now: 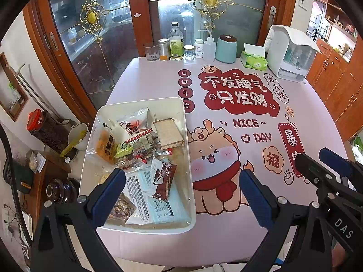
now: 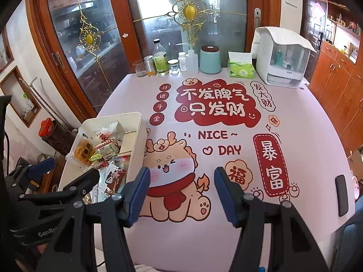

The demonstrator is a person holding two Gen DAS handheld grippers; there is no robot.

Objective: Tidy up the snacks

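Note:
A white tray (image 1: 185,122) sits on the table's left side, filled with several snack packets. Among them are a brown packet (image 1: 164,181), a tan wafer pack (image 1: 168,133), an orange-filled bag (image 1: 105,145) and a blue-and-white pack (image 1: 158,208). My left gripper (image 1: 181,181) hovers open over the tray's near right corner, holding nothing. My right gripper (image 2: 182,181) is open above the cartoon print on the tablecloth, right of the tray (image 2: 138,136), with nothing between its pads. Each gripper shows in the other's view: the right gripper (image 1: 317,158) and the left gripper (image 2: 68,170).
Along the far table edge stand a glass (image 1: 151,51), bottles (image 1: 176,42), a teal canister (image 1: 226,48), a green tissue box (image 1: 254,60) and a white appliance (image 1: 291,54). A dark flat object (image 2: 341,195) lies at the right edge. Glass cabinet doors stand behind.

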